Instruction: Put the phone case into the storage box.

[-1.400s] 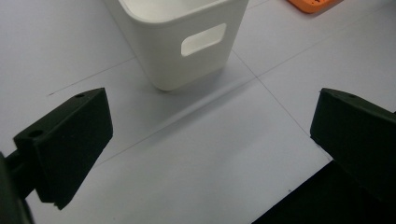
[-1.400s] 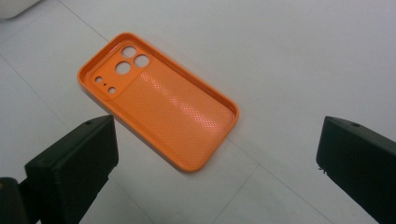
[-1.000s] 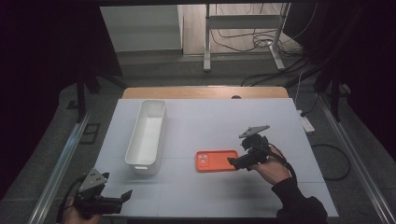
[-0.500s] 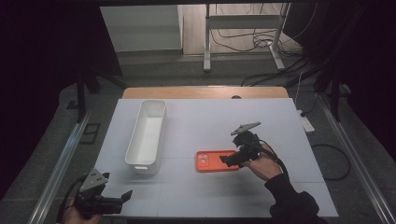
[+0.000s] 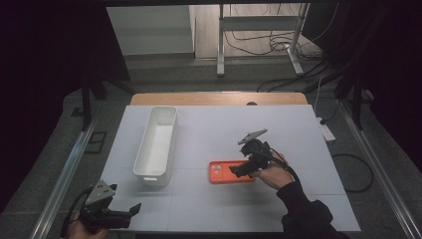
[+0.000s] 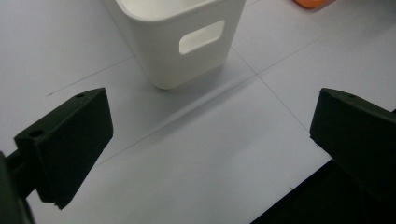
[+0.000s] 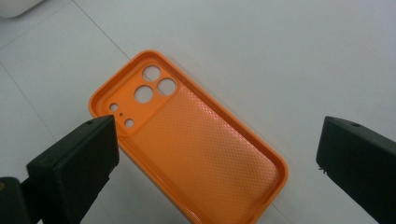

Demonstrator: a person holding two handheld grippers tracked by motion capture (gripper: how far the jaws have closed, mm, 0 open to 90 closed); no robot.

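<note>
Right gripper view reveals the orange phone case (image 7: 187, 149) hollow-side up.

Dim room — grey floor (image 5: 164, 74); cables (image 5: 259, 47) trail beneath a metal-legged desk (image 5: 221, 40).

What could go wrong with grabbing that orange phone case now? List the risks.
1. The orange phone case lies flat, hollow side up, on the smooth table; the open right tool may push it along instead of gripping.
2. Its thin walls could bend or slip out when squeezed.
</note>
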